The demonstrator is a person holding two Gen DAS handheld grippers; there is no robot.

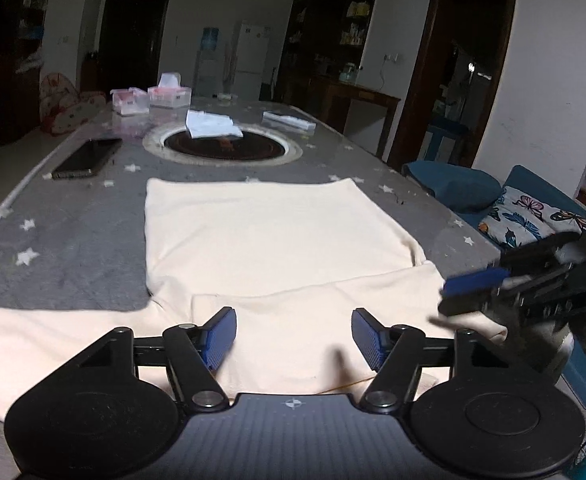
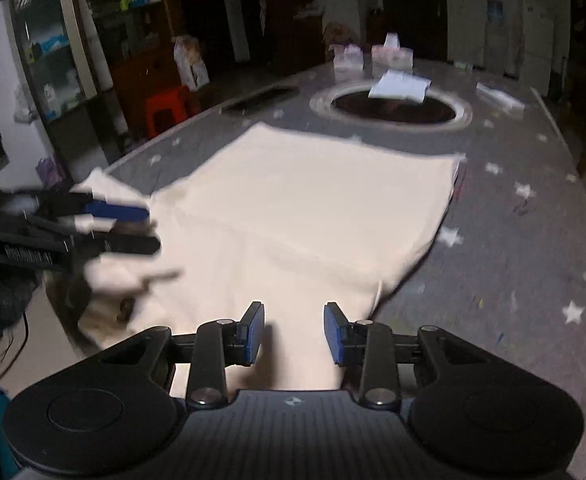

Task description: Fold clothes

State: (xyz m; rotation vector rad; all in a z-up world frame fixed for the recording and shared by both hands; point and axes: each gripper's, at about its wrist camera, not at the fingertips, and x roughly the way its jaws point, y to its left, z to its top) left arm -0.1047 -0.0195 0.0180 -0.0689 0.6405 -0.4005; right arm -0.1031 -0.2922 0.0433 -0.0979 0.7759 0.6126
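Observation:
A cream garment [image 1: 261, 236] lies spread flat on the grey star-patterned table [image 1: 73, 240], its near part reaching the front edge with one sleeve folded across it. It also shows in the right wrist view [image 2: 313, 208]. My left gripper [image 1: 293, 336] is open and empty, just above the garment's near edge. My right gripper [image 2: 293, 332] is open and empty above the garment's near right corner. In the left wrist view the right gripper [image 1: 473, 292] comes in from the right, blurred. In the right wrist view the left gripper [image 2: 121, 228] is at the left, blurred.
A dark phone [image 1: 89, 158] lies at the table's left. A round inset [image 1: 225, 146] with folded white paper [image 1: 211, 124] sits past the garment. Plastic boxes [image 1: 153, 98] stand at the far end. A blue sofa with a butterfly cushion [image 1: 529, 220] is to the right.

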